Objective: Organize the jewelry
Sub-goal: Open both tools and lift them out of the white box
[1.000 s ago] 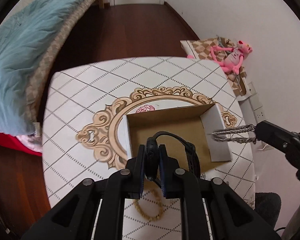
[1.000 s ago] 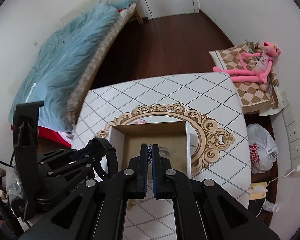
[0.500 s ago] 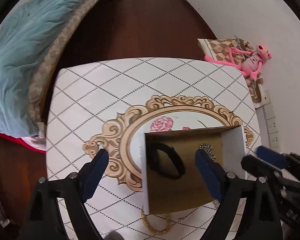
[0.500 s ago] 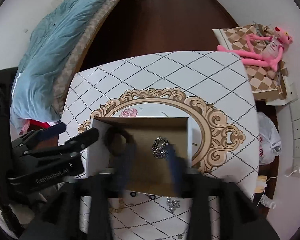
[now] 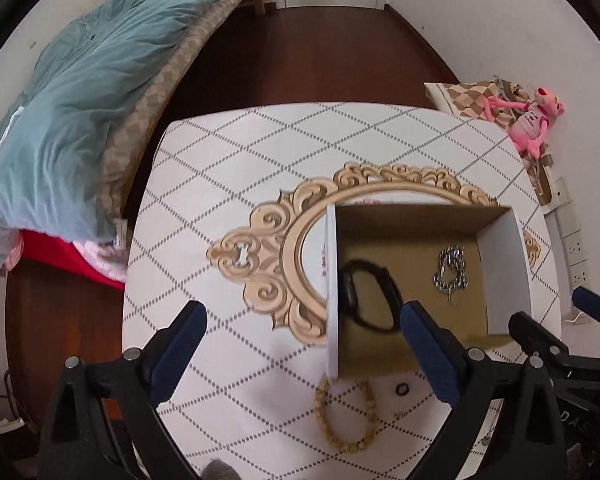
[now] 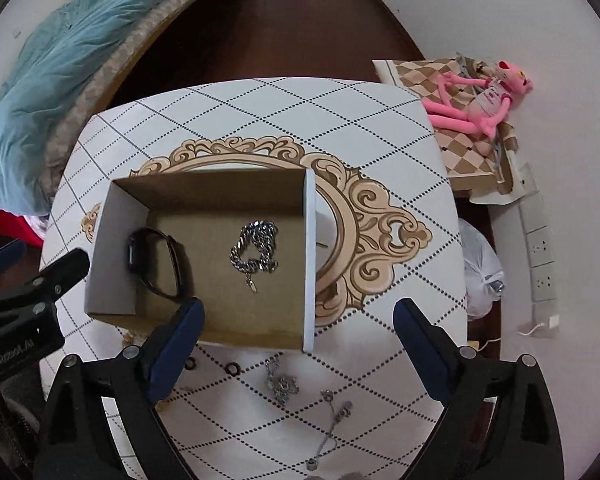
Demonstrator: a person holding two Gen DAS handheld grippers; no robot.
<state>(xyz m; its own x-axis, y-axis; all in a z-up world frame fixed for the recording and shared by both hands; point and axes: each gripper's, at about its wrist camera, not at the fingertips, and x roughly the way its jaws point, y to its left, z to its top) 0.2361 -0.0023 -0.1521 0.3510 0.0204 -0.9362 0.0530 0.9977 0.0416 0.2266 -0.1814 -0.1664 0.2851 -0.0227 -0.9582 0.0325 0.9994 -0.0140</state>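
Note:
An open cardboard box (image 5: pixel 504 264) (image 6: pixel 204 188) sits on the patterned table. Inside lie a black wristband (image 5: pixel 366 296) (image 6: pixel 154 262) at its left and a silver chain (image 5: pixel 450 270) (image 6: pixel 256 250) in its middle. My left gripper (image 5: pixel 300 352) is open and empty, above the box's near left corner. My right gripper (image 6: pixel 298 350) is open and empty, above the box's near edge. On the table in front of the box lie a beaded bracelet (image 5: pixel 346 418), a small black ring (image 5: pixel 402 389) (image 6: pixel 233 369), a small silver chain (image 6: pixel 282 384) and a thin pendant chain (image 6: pixel 332 424).
The table (image 5: pixel 260 152) (image 6: pixel 340 112) has a gold oval frame print. A bed with a teal duvet (image 5: pixel 72 120) stands at the left. A pink plush toy (image 6: pixel 476 100) lies on a checked box at the right. A white bag (image 6: pixel 480 272) lies on the floor.
Both grippers opened: the left let the black wristband go and the right let the silver chain go into the box. Both then drew back and up from the box.

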